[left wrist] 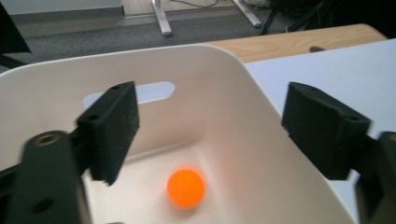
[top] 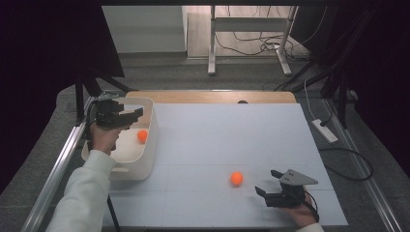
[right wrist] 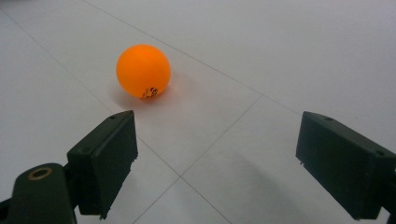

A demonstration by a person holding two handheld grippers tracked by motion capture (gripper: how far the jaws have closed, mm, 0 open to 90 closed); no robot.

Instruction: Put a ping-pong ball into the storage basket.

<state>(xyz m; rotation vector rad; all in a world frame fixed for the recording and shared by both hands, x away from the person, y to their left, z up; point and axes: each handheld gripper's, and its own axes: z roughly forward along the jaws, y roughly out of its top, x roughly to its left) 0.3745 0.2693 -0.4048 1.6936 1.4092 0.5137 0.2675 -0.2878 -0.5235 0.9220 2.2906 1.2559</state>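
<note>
L gripper (top: 126,116) over white bin (top: 147,159), jaws spread wide w/ nothing btwn, orange ball (left wrist: 186,187) on bin floor below, R gripper (top: 269,183) low on white table (top: 217,130), jaws spread, 2nd orange ball (right wrist: 143,71) just ahead, apart from pads

Bright orange ball (left wrist: 186,188) in the cream-white bin (top: 147,154), another orange ball (top: 236,178) on the pale grey table (top: 232,130), both with black jaws nearby.

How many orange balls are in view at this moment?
2. One ball lies inside the white bin at the table's left, under the open left tongs. The other ball sits on the white table, ahead of the open right tongs.
</note>
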